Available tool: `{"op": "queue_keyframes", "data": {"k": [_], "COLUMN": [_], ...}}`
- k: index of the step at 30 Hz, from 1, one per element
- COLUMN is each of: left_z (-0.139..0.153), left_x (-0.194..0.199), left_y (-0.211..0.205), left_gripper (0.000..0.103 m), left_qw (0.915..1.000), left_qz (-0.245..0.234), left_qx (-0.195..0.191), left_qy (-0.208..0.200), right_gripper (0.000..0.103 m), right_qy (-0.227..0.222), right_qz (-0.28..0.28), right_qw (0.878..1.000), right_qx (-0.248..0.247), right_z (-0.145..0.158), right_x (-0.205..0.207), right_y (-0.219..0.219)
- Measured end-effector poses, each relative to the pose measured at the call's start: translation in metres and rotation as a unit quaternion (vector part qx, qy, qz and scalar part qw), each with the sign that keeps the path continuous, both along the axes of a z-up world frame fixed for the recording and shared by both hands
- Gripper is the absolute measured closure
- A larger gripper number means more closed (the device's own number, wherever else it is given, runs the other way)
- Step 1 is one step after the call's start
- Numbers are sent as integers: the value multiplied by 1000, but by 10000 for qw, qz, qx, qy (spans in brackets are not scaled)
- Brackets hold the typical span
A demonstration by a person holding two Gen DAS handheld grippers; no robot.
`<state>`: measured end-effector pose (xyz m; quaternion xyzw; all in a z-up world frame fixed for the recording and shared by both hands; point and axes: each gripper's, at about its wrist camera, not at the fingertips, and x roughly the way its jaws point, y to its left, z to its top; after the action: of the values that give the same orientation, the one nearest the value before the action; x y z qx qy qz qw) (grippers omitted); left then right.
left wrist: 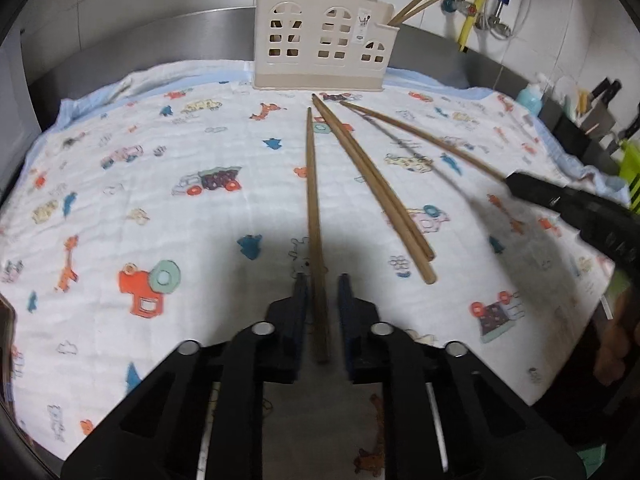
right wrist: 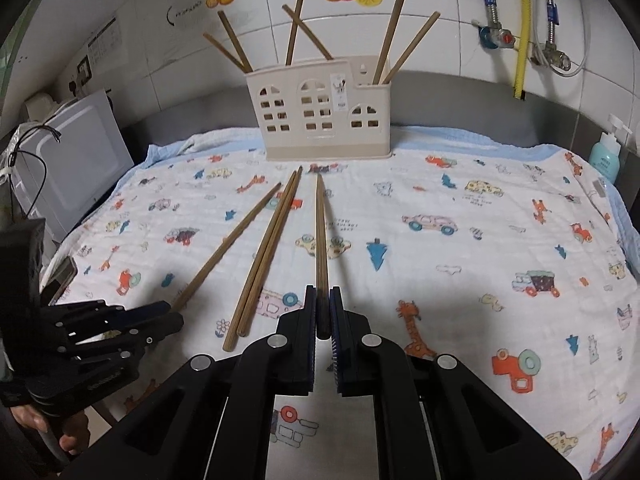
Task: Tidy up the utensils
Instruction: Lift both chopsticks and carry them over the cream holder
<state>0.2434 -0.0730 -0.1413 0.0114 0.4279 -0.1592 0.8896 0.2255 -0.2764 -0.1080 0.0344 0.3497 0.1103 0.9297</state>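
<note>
The right gripper (right wrist: 323, 294) is clenched on the rightmost chopstick (right wrist: 321, 232), lifted off the cloth (right wrist: 460, 264); the left gripper (left wrist: 322, 280) straddles the leftmost chopstick (left wrist: 314, 208), fingers apart and not yet closed. Close squarely near its thick end before lifting; the holder (right wrist: 320, 116) stands far, centre; a pair (right wrist: 266, 252) lies between.

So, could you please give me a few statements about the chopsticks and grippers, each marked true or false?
1. The holder has six upright chopsticks in it. True.
2. The right gripper is open. False: it is shut on the right chopstick.
3. The left gripper straddles the left chopstick, jaws open. True.
4. The middle pair lies crossed. False: the two lie side by side.
5. The cloth is plain white. False: it is printed with cars and giraffes.
</note>
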Motion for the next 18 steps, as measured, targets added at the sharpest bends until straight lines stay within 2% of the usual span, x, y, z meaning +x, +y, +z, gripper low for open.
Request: {"op": "queue_keyframes", "data": {"k": [2,7,10,18], "left_z": [0,5,16,78], "left_x": [1,4,5,10], "left_y": [-1,2,10,32], "left_gripper": [96,97,97,97], "left_qw": [9999,9999,9999,9967], "left_qz": [44,89,128,189], "left_qx": [89,106,0,-404], "left_qy": [-13,47,-19,-675], "right_gripper": [97,97,97,97], "right_qy": [-65,-235,-369,-773], "right_qz": [-6,24,58,194], "right_qw": [10000,9997,9993,9968], "right_qx": [-1,-47,-47,24], "right_z": [6,25,41,96], "right_x": [-1,-4,-4,10], "right_y": [-1,-1,-2,-6]}}
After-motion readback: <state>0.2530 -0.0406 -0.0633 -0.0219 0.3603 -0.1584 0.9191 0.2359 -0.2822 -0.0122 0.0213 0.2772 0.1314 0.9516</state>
